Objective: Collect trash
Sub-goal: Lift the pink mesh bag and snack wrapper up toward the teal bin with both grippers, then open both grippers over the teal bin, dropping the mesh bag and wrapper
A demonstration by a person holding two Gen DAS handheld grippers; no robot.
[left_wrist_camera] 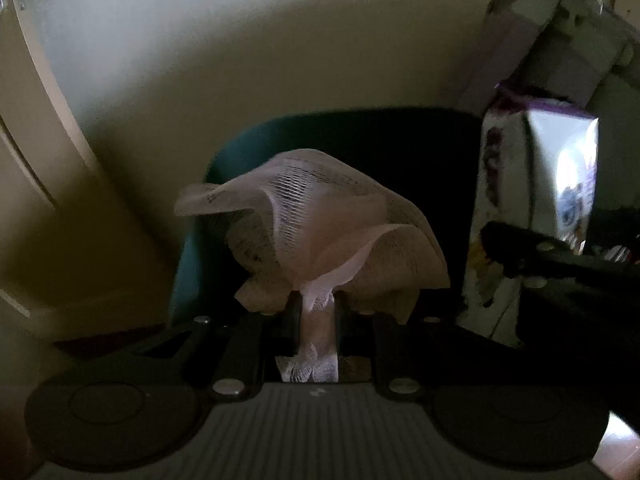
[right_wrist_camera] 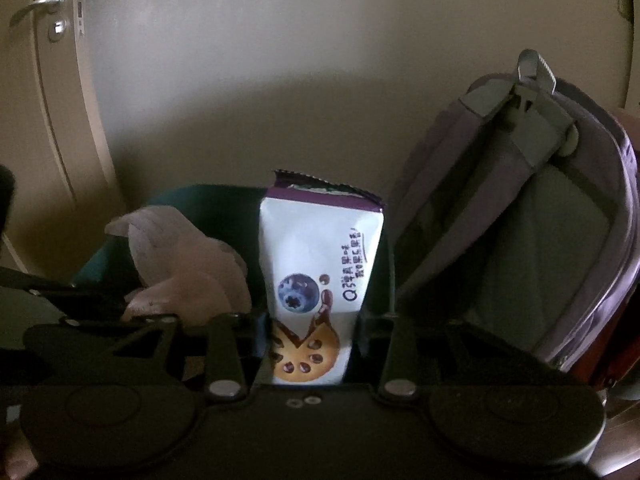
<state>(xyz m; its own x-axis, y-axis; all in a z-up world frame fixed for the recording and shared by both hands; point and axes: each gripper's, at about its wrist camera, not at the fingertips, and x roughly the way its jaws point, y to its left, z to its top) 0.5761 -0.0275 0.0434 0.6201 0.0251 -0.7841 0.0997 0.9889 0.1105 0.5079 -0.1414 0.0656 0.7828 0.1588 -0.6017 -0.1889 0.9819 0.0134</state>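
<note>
Left wrist view shows the left tool (left_wrist_camera: 316,312) clenched on a crumpled piece of white foam mesh netting (left_wrist_camera: 316,216), the pads pinching its gathered stem while the wide ruffled part fans out above the fingertips. Behind the netting sits a dark teal bin (left_wrist_camera: 248,136), its rim curving just past the mesh against a beige wall (left_wrist_camera: 280,40). At the right of this view the right tool (left_wrist_camera: 532,256) appears as a dark finger beside a torn white and purple snack wrapper (left_wrist_camera: 492,200) with a shiny silver inside.

Right wrist view shows the right tool (right_wrist_camera: 312,340) with the same snack wrapper (right_wrist_camera: 320,264), printed with a blueberry and a cookie, standing upright between its fingers; whether the pads press on it I cannot tell. The netting (right_wrist_camera: 184,264) is just left of the wrapper, over the bin (right_wrist_camera: 200,196). A grey and lilac backpack (right_wrist_camera: 512,240) leans to the right, near the bin. A cream door with a metal lever handle (right_wrist_camera: 40,6) stands at the far left.
</note>
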